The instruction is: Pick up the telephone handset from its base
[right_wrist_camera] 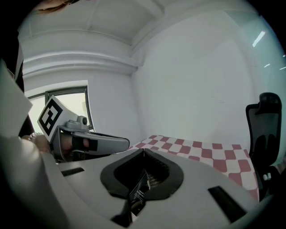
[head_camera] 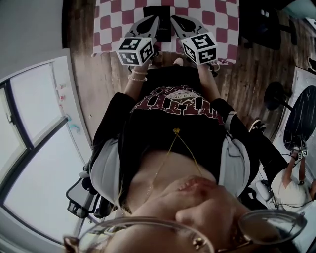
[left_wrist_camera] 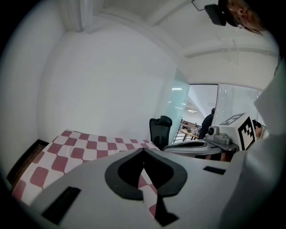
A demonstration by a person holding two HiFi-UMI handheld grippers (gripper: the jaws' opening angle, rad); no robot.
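The job has not started yet. The left gripper (left_wrist_camera: 143,150) has its two jaws shut tight, tip against tip, with nothing between them. Through the little gap behind the tips you see only the red and white checked cloth (left_wrist_camera: 85,150). The right gripper (right_wrist_camera: 144,150) has its jaws shut and empty too.

The two grippers are held side by side, close together, above the near part of the table. Just past their tips, on the cloth, sits a black thing. I think it is the telephone (head_camera: 157,12). In the right gripper view a dark piece of it with a small grille shows through the gap. I cannot tell the handset from the base.

Everything is left to do: open a gripper's jaws, reach the handset, close on it and lift it off.

The telephone has tiny white print, too small to read. The person's black T-shirt (head_camera: 177,106) has big pale letters, but I cannot read them from here.
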